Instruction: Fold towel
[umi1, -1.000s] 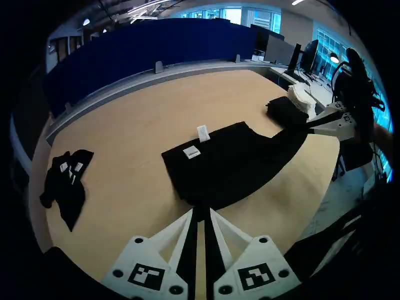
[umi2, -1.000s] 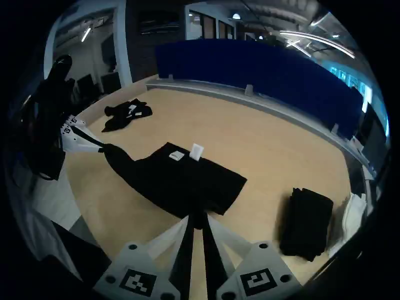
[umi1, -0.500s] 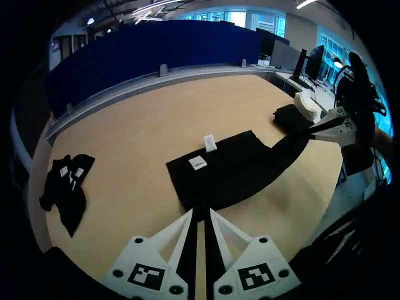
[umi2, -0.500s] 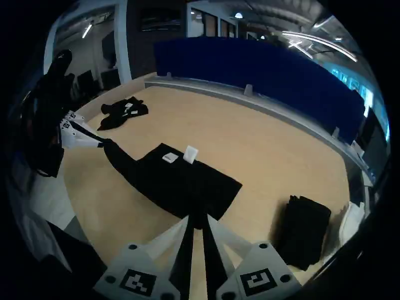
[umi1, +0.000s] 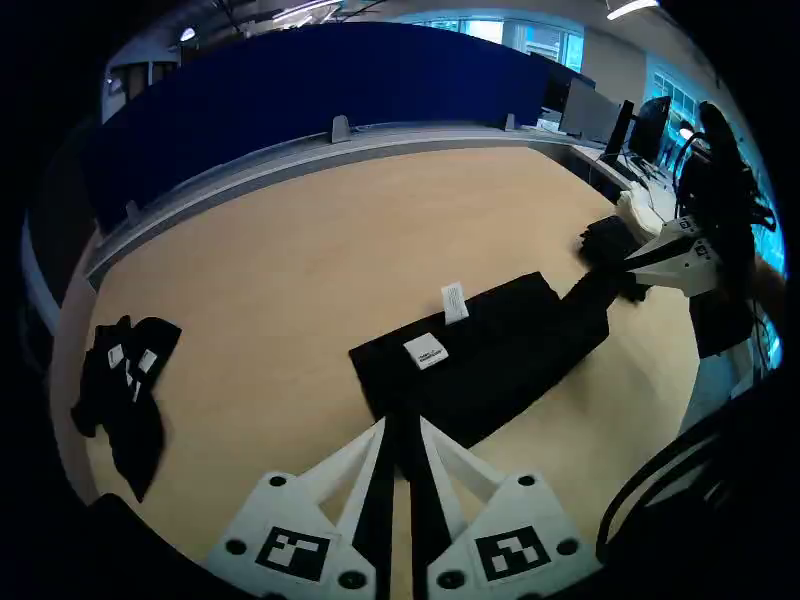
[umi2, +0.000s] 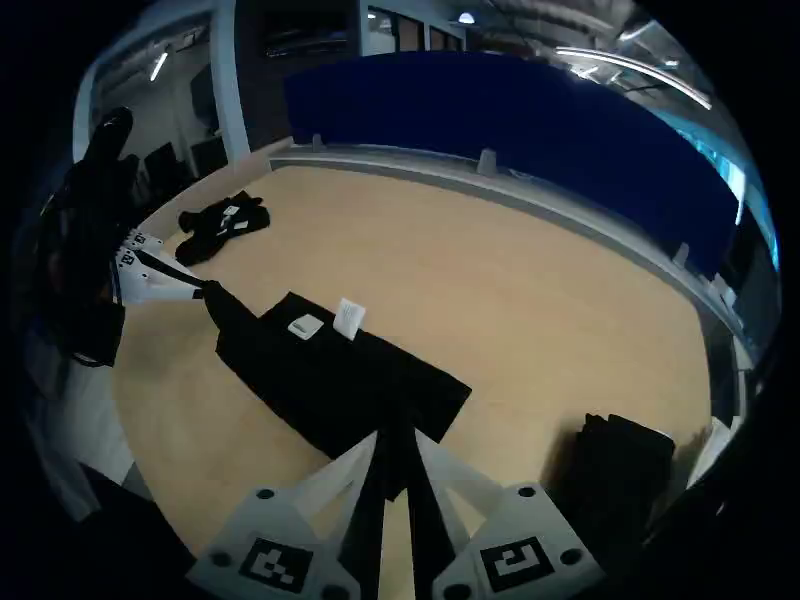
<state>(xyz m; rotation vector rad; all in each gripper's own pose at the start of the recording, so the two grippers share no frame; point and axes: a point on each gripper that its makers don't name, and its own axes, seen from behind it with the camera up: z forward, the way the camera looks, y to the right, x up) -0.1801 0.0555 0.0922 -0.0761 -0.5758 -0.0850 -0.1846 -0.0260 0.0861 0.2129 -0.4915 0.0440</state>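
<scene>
Left gripper view: the left gripper (umi1: 405, 425) is sitting low in front w/ fingers pressed together, pinching the near corner of the black towel (umi1: 500, 345). The towel is lying mostly flat on the table (umi1: 300, 260), w/ white tags (umi1: 427, 351) facing up. Farther off, the right gripper (umi1: 628, 268) is clamping the opposite corner, so one edge is stretching btwn the two. The step in hand is prob. carrying that edge over for a fold. Doing it well means moving both grippers level & at the same pace, w/ light tension, so the edge is landing square w/o sag. A stack of dark cloths (umi1: 603, 240) is lying just beside the right end; a loose dark heap (umi1: 125, 390) is lying well apart on the left. Right gripper view: its fingers are likewise closing on a towel corner, w/ the left gripper at the far end, near the table's side edge. Bare wood is running ahead to the blue screen (umi2: 520, 110), so there's ample room that way; the near table edge & the stack are what needs minding.
</scene>
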